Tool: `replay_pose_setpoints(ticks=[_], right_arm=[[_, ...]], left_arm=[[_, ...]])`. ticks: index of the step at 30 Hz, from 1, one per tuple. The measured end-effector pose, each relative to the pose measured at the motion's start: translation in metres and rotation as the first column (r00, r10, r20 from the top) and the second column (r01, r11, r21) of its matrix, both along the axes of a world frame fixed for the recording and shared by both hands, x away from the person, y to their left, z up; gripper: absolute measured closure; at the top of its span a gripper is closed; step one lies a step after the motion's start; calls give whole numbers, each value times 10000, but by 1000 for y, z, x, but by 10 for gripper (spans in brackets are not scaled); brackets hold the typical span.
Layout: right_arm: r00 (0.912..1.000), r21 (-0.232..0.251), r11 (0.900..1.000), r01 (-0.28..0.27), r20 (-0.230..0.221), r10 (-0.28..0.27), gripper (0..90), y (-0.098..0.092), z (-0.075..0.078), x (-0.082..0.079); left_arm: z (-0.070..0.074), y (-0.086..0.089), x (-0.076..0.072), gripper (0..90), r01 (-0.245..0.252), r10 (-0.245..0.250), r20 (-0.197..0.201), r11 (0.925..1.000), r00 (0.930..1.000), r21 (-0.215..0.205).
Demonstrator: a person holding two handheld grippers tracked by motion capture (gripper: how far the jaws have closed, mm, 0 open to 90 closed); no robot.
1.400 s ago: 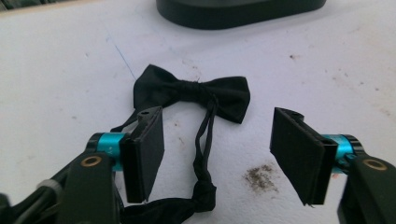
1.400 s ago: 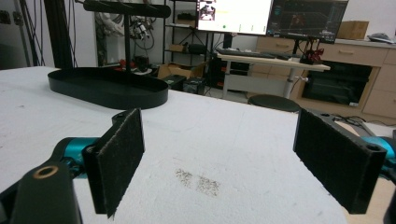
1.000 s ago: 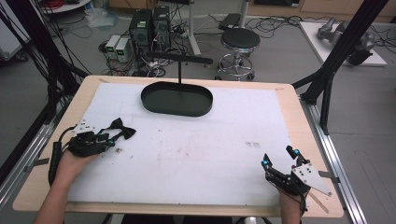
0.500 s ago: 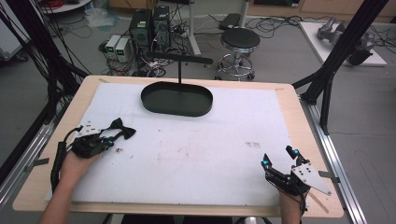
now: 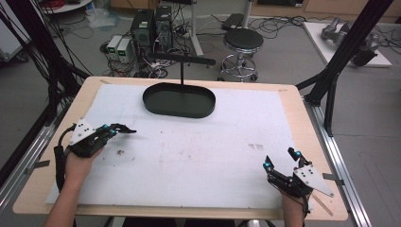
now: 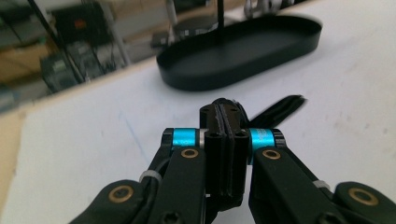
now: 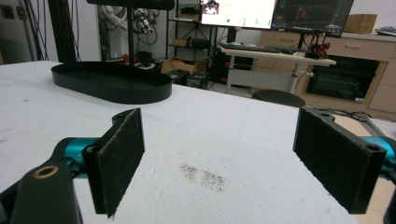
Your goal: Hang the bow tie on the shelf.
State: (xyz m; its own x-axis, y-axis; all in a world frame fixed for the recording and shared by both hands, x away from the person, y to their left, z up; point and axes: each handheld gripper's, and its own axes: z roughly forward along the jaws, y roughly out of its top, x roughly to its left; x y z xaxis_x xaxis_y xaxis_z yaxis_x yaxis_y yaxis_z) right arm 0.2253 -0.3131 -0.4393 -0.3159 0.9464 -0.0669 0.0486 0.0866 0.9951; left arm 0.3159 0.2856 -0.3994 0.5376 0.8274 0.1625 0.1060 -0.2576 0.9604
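High view — black tray (image 5: 179, 100) beyond both jaws

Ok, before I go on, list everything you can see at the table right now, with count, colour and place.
tray: one, black, oval, far middle of the table, with a thin upright post rising from it to a crossbar
white sheet: one, covers most of the table top, with small dark specks near its middle right
table: one, pale wood rim showing around the sheet
stool: one, black round seat, on the floor beyond the table
computer towers: two, dark, on the floor beyond the far left corner
left gripper: one, black with blue accents, near left of the sheet, jaws pressed together
right gripper: one, black with blue accents, near right corner, jaws wide apart, nothing between them
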Motion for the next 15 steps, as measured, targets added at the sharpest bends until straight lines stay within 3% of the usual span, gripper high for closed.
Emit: replay_pose_setpoints(ticks=[1,2,3,5,8,9,10,11,12,13,15], right_arm=[[10000,1,10000,-24,4,24,157,0,0,0],[10000,17,10000,-23,14,23,157,1,0,1],[10000,45,10000,-30,-13,30,157,1,0,1],[10000,5,10000,-50,-8,50,157,1,0,1],[9999,-3,9999,-106,47,106,157,2,0,2],[9999,12,10000,-98,43,98,157,2,0,2],[9999,12,10000,-90,56,90,157,3,0,2],[10000,47,10000,-73,50,72,157,3,0,1],[10000,57,10000,-72,68,72,157,3,0,1],[9999,42,10000,-83,131,82,157,3,0,1],[9999,35,10000,-88,138,88,157,4,1,1]], left_arm=[[4,-3,-1,882,62,-56,354,9999,9994,-160],[4,-3,-1,882,62,-56,354,9999,9994,-160],[11,-7,-3,882,171,-139,882,9992,9960,-361],[19,-13,-5,883,280,-183,1522,9977,9882,-622],[28,-22,-6,883,400,-130,2443,9936,9696,-1058],[28,-22,-6,883,400,-130,2443,9936,9696,-1058],[33,-26,-5,883,678,-198,2922,9856,9561,-1548],[35,-29,-4,883,750,-176,3108,9819,9503,-1739],[35,-29,-4,883,750,-176,3108,9819,9503,-1739],[39,-35,0,883,862,-158,3276,9757,9447,-2015],[42,-41,7,883,881,-113,3295,9717,9441,-2190]])
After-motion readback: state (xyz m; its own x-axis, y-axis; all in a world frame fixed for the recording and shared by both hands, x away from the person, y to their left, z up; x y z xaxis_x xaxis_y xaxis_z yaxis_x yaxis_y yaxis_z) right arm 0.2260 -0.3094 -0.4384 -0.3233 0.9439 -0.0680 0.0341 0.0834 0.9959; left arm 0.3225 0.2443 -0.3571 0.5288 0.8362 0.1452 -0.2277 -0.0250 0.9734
